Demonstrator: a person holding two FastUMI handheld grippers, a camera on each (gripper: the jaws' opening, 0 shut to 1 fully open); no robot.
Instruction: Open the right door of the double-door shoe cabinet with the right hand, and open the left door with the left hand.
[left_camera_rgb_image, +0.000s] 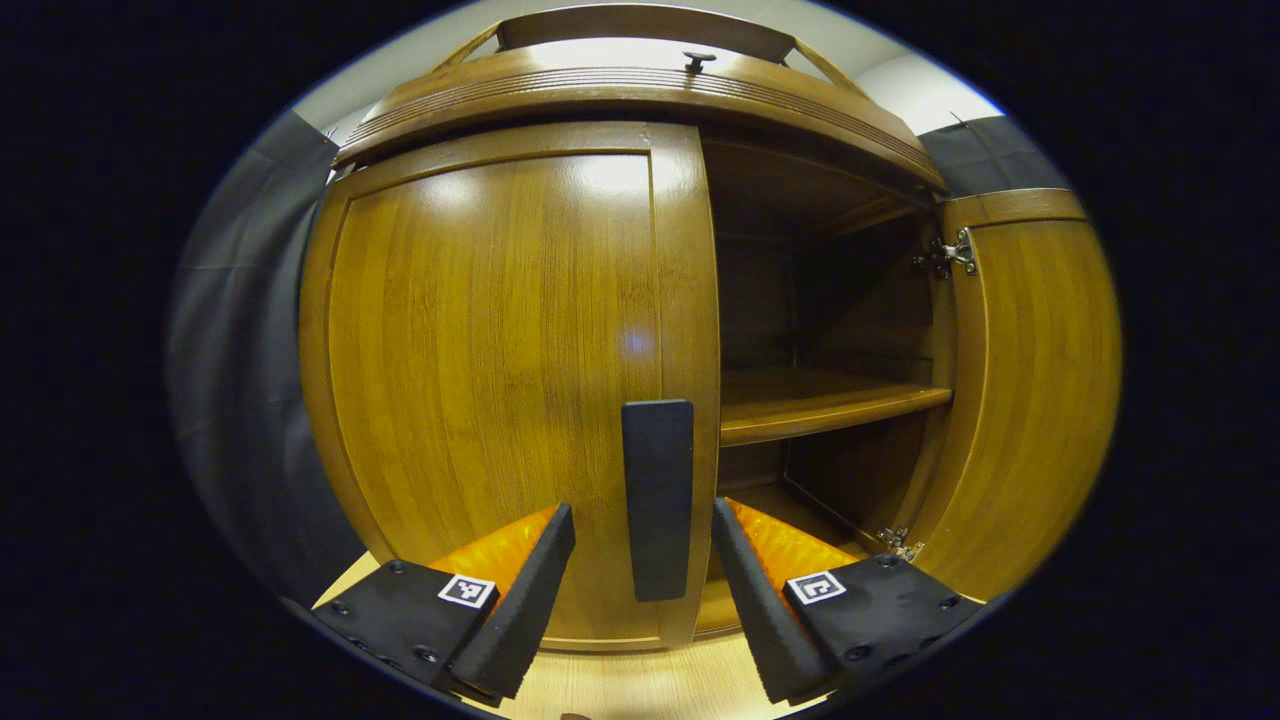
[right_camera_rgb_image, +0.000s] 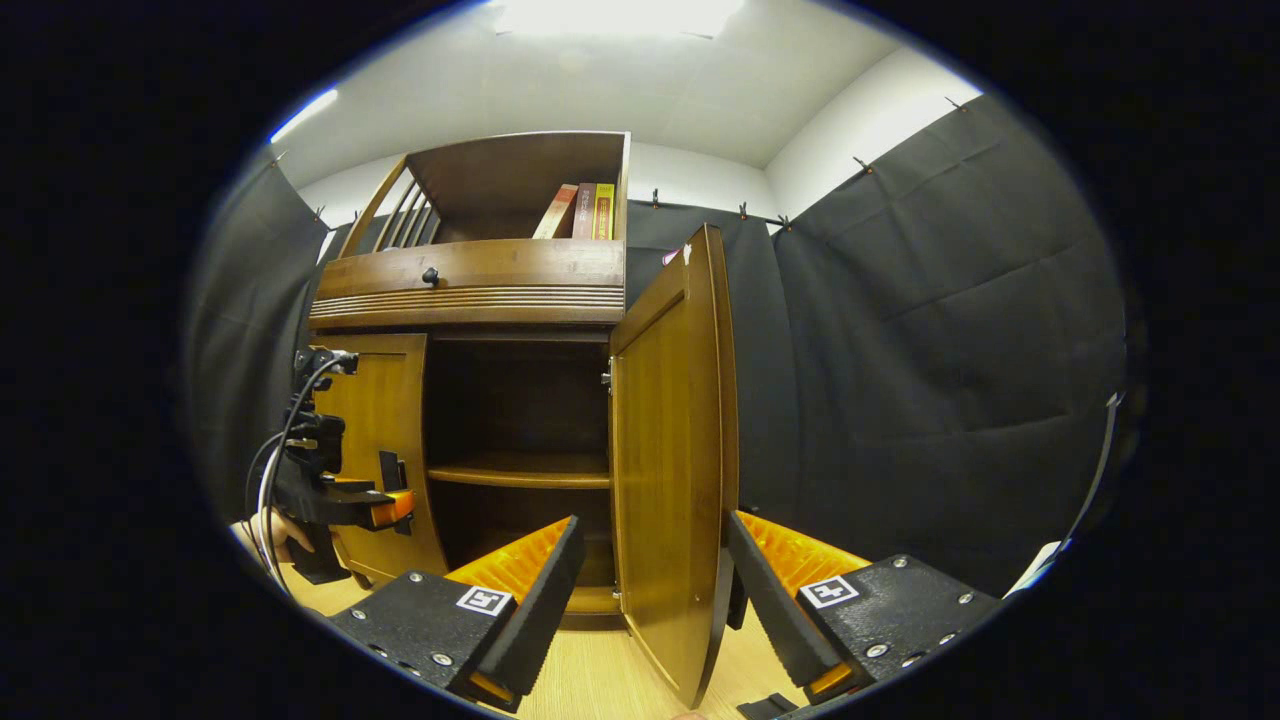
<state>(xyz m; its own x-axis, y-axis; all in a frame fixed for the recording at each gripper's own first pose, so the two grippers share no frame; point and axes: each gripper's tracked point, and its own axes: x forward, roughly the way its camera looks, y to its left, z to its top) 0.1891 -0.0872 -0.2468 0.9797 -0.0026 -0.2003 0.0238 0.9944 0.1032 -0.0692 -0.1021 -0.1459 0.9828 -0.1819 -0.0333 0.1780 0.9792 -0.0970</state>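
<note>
The wooden shoe cabinet's left door (left_camera_rgb_image: 500, 350) is closed, and its black vertical handle (left_camera_rgb_image: 657, 498) stands between the fingers of my left gripper (left_camera_rgb_image: 643, 590). That gripper is open, with a gap on each side of the handle. The right door (left_camera_rgb_image: 1030, 400) is swung open, showing the inner shelf (left_camera_rgb_image: 820, 405). In the right gripper view the open right door (right_camera_rgb_image: 670, 450) has its free edge between the fingers of my right gripper (right_camera_rgb_image: 655, 590), which is open around it. My left gripper (right_camera_rgb_image: 350, 500) shows farther off by the left door (right_camera_rgb_image: 385, 420).
A drawer with a small knob (right_camera_rgb_image: 430, 275) and an upper shelf with books (right_camera_rgb_image: 585, 210) sit above the doors. Black cloth walls (right_camera_rgb_image: 950, 350) close in the right side and the back. A light wooden floor (left_camera_rgb_image: 640, 685) lies below.
</note>
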